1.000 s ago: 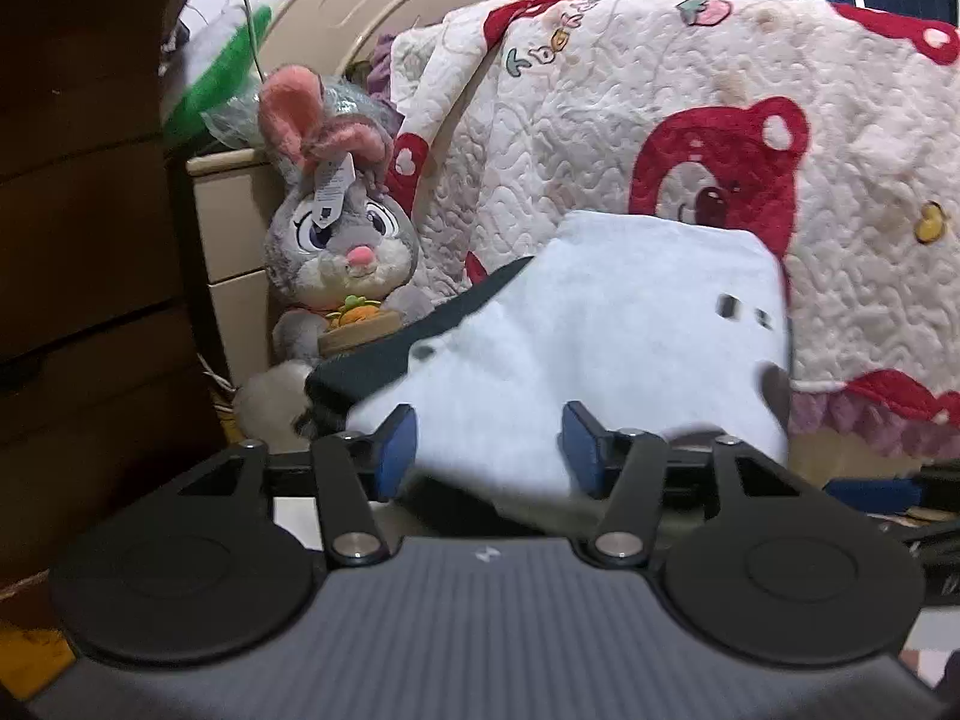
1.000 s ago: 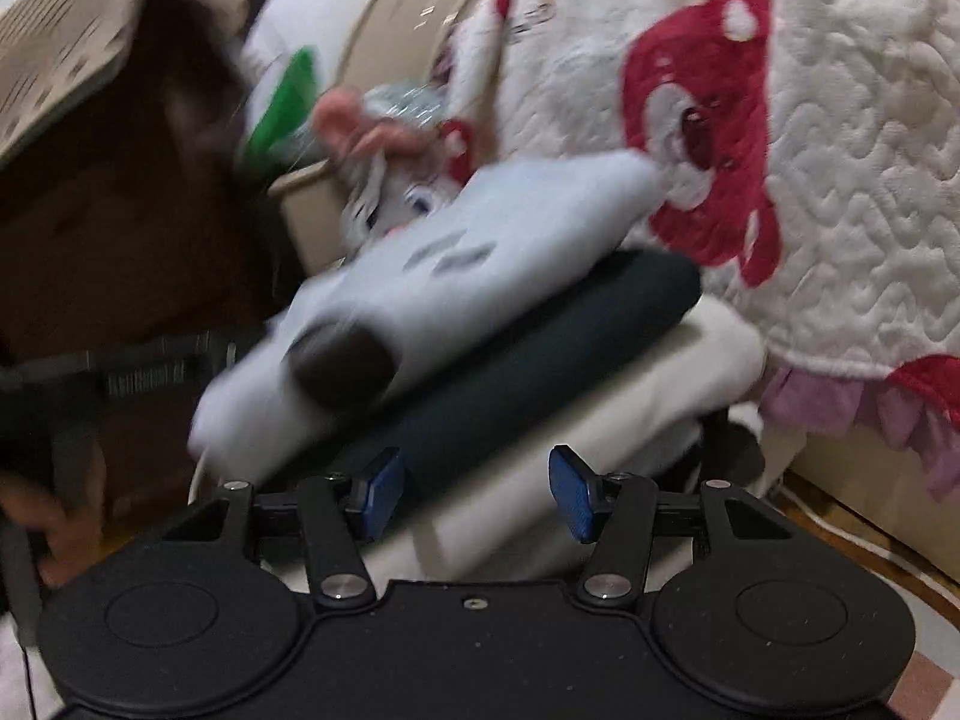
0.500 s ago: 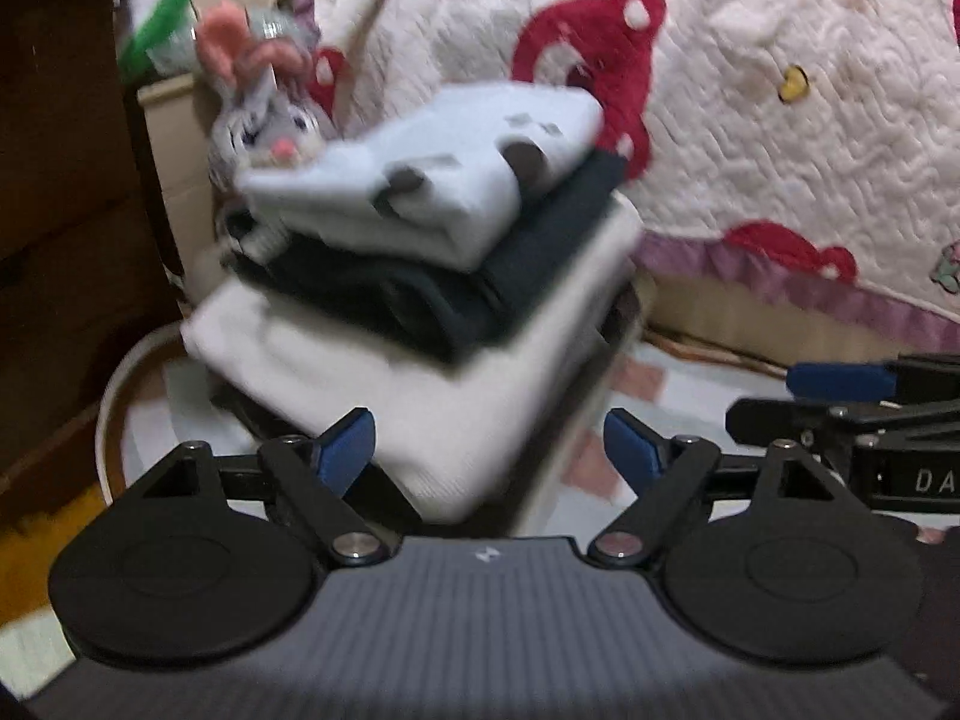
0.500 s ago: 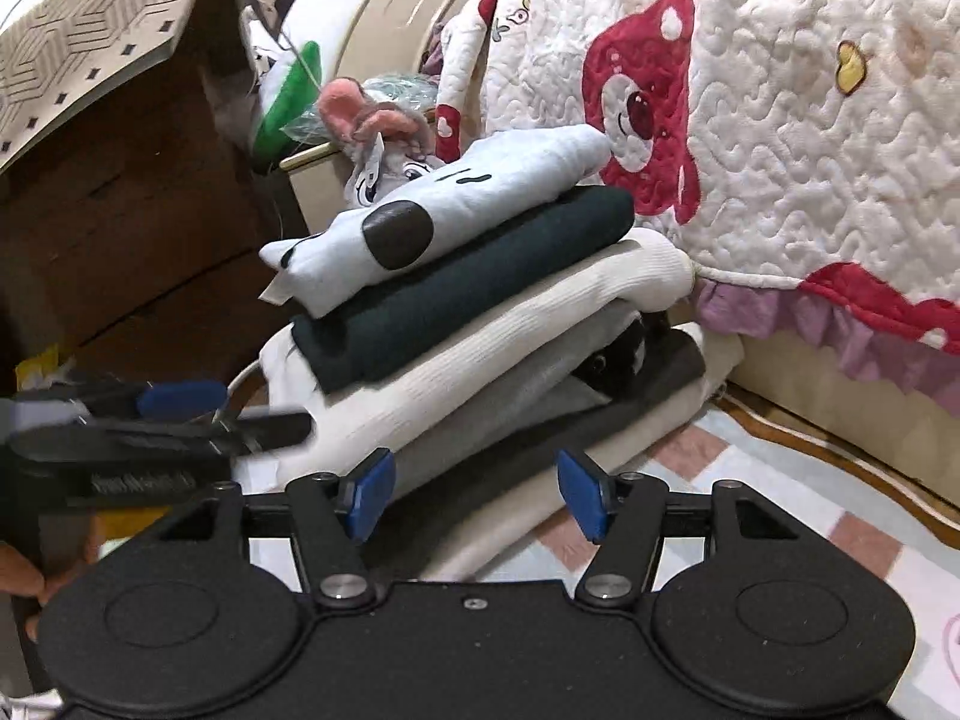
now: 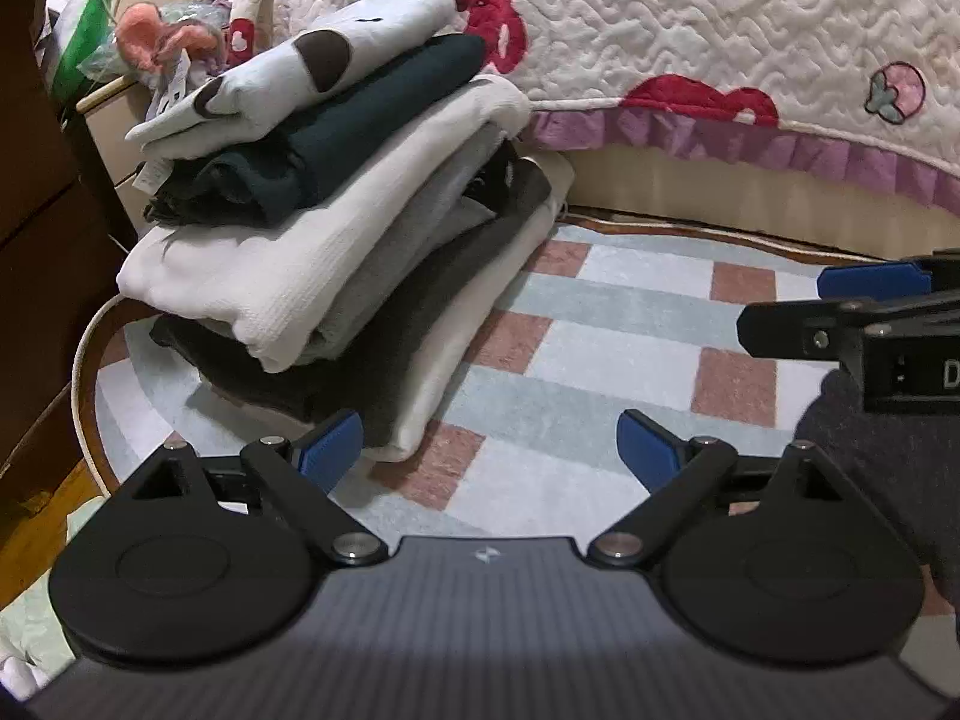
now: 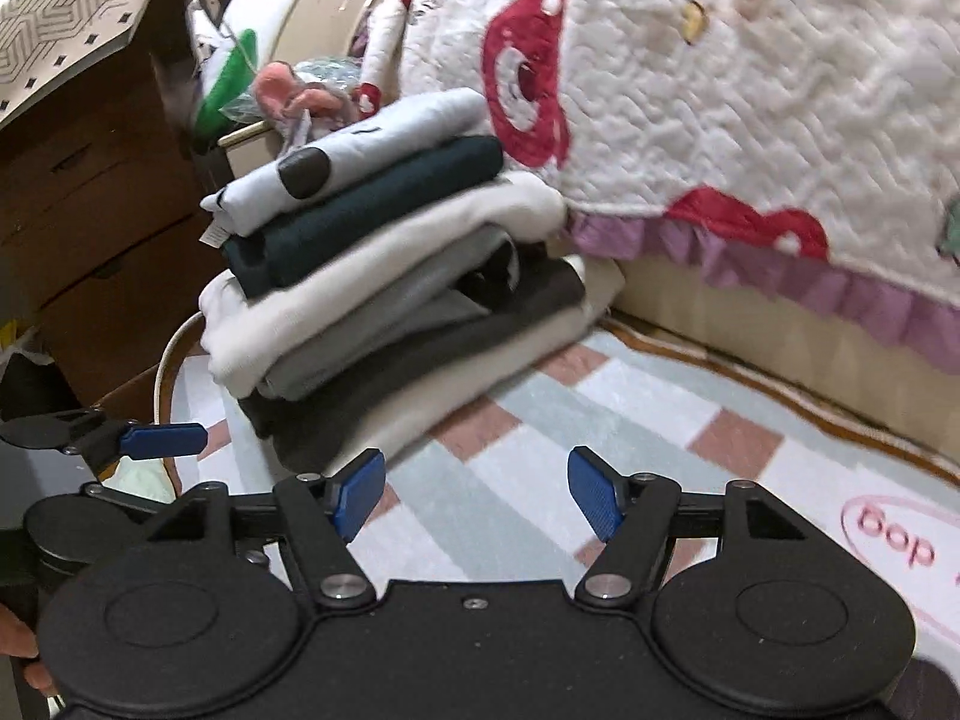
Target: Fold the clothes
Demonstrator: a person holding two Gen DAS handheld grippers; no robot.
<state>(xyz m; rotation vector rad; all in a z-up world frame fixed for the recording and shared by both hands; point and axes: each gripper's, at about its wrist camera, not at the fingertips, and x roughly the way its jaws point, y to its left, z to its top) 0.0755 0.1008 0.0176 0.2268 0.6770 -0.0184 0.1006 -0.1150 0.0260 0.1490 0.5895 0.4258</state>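
A stack of several folded clothes (image 5: 336, 228) stands on the checked rug, also in the right wrist view (image 6: 384, 276). On top lies a pale blue garment with dark spots (image 5: 312, 72) over a dark teal one (image 5: 336, 144) and a white one (image 5: 300, 264). My left gripper (image 5: 489, 450) is open and empty, low over the rug just right of the stack's near corner. My right gripper (image 6: 474, 495) is open and empty, in front of the stack. The right gripper shows at the right edge of the left wrist view (image 5: 870, 300). The left gripper shows at the left edge of the right wrist view (image 6: 120, 441).
A bed with a white and red bear quilt (image 5: 720, 48) runs behind the stack. A wooden cabinet (image 6: 90, 192) stands at left. A plush rabbit's pink ears (image 5: 162, 42) show behind the stack. The checked rug (image 5: 600, 360) lies to the right of the stack.
Both grippers have drawn back and down from the stack. The pale blue garment now rests on top, free of them. The left gripper's jaws have spread wider.
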